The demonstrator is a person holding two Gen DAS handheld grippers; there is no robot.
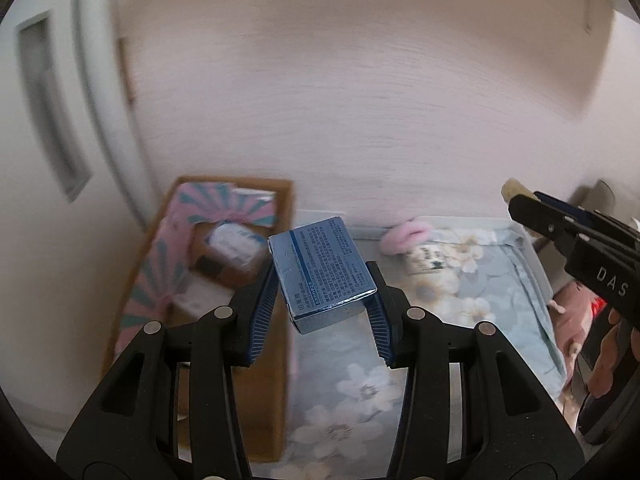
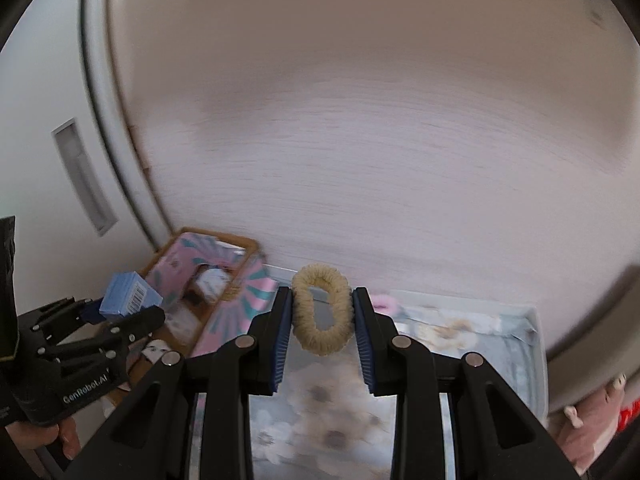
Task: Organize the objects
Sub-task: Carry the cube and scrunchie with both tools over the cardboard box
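Observation:
My left gripper is shut on a small blue box with printed text, held above the floral cloth beside the cardboard box. It also shows in the right wrist view. My right gripper is shut on a beige fuzzy hair tie, held upright above the cloth. The hair tie's tip shows in the left wrist view at the right gripper's end. A pink hair tie and a small white patterned item lie on the cloth near the wall.
The cardboard box holds a pink and teal patterned carton and small packets. A floral blue cloth covers the surface against a pale wall. A white door stands at left. A pink plush thing lies at right.

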